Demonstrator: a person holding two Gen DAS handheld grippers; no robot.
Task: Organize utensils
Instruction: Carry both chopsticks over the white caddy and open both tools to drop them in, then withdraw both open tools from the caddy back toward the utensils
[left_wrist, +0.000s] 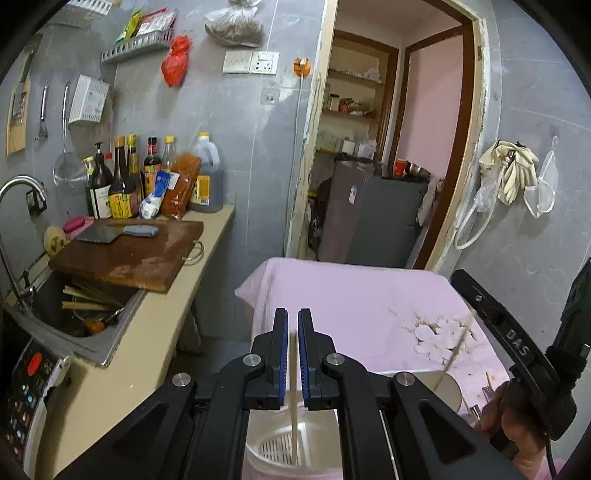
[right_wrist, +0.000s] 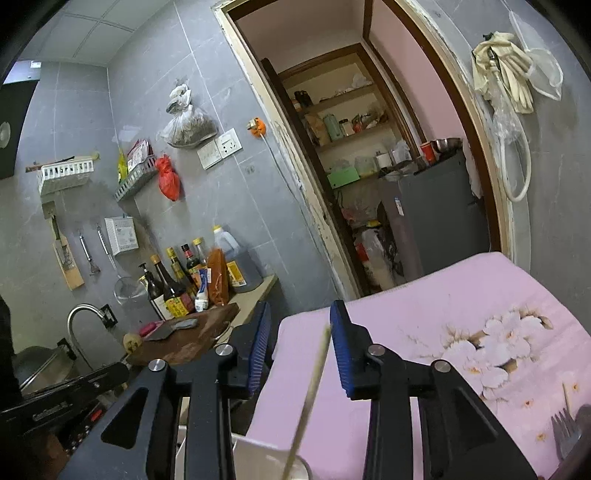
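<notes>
My left gripper (left_wrist: 292, 317) is shut on a pale chopstick (left_wrist: 294, 417) that hangs down into a white slotted utensil holder (left_wrist: 273, 446) below the jaws. My right gripper (right_wrist: 299, 314) is open; a thin chopstick (right_wrist: 310, 398) stands between its fingers without touching the blue pads (right_wrist: 341, 350), its lower end in a white holder (right_wrist: 266, 458). A metal fork (right_wrist: 565, 432) and another chopstick (right_wrist: 567, 398) lie on the pink flowered cloth (right_wrist: 424, 332) at the lower right. The right gripper's body (left_wrist: 517, 339) shows at the right of the left wrist view.
A counter (left_wrist: 184, 280) on the left carries a wooden cutting board (left_wrist: 129, 254) with a cleaver (left_wrist: 114, 233), sauce bottles (left_wrist: 122, 181) and a sink (left_wrist: 74, 314) holding utensils. A doorway (left_wrist: 388, 147) with a grey fridge (left_wrist: 369, 214) lies ahead. A metal lid (left_wrist: 445, 391) lies on the cloth.
</notes>
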